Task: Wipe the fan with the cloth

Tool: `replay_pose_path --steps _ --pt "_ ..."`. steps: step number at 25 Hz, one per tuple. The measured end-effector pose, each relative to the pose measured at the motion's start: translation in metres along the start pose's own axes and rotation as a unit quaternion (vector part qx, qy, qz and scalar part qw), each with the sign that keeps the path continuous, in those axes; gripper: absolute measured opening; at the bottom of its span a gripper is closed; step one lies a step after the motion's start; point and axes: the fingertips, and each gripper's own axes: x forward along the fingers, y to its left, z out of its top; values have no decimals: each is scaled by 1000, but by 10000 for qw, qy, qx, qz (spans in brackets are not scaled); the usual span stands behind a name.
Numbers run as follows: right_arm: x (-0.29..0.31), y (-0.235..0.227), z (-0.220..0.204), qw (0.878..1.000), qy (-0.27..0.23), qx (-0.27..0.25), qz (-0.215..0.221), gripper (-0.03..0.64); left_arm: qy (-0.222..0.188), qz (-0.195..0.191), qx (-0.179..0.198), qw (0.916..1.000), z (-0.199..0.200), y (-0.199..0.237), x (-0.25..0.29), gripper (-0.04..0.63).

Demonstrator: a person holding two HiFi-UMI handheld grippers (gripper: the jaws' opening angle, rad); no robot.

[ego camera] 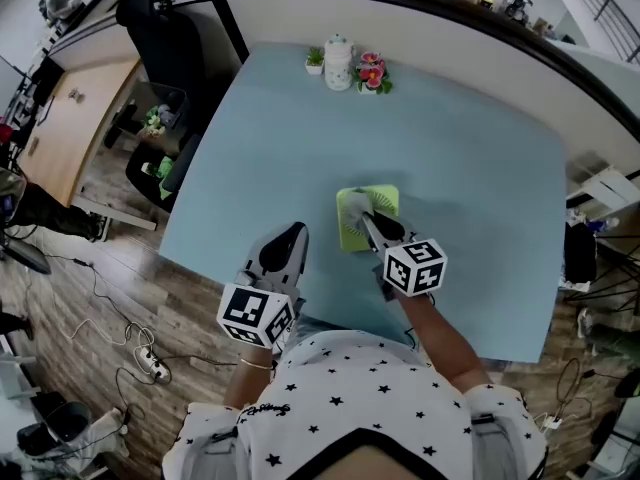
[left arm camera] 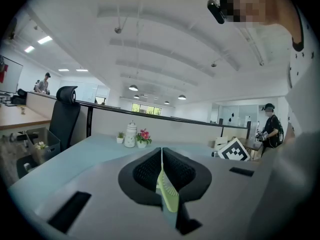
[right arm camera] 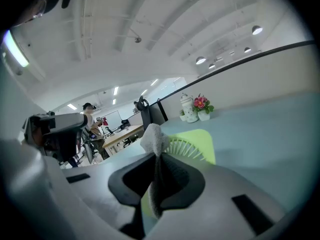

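Observation:
A lime-green square fan (ego camera: 382, 201) lies flat on the pale blue table (ego camera: 470, 168), just ahead of me. My right gripper (ego camera: 364, 218) reaches over its near left part and is shut on a grey-white cloth (ego camera: 352, 206). In the right gripper view the cloth (right arm camera: 152, 136) sticks up out of that gripper (right arm camera: 159, 160), with the fan's ribbed grille (right arm camera: 192, 145) right behind it. My left gripper (ego camera: 290, 236) hovers to the left of the fan, apart from it. Its jaws (left arm camera: 161, 156) are together, and a thin lime-green ribbed piece (left arm camera: 169, 194) is pinched low between them.
At the table's far edge stand a white jar (ego camera: 339, 63), a pot of pink flowers (ego camera: 372, 73) and a small plant (ego camera: 314, 61). A black office chair (ego camera: 150, 28) stands off the far left corner. Cables (ego camera: 140, 353) lie on the wooden floor at left.

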Motion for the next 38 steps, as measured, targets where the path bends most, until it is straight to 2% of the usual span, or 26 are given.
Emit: replay_pose_path --steps 14,21,25,28,33,38 --pt "-44 -66 10 9954 -357 258 -852 31 22 -200 71 9998 0 -16 7 32" --pt "-43 -69 3 9953 -280 233 -893 31 15 -171 87 9998 2 -16 6 32" --pt "-44 -61 16 9959 -437 156 -781 31 -7 -160 43 9999 3 -15 6 32" --pt "-40 -41 21 9974 -511 77 -510 31 -17 -166 15 9999 2 -16 6 32" --pt "-16 4 -2 9997 -82 -174 130 31 -32 -92 26 9999 4 -15 1 32" --pt "0 27 -25 9982 275 -328 420 31 -55 76 -18 10000 3 -6 -9 32"
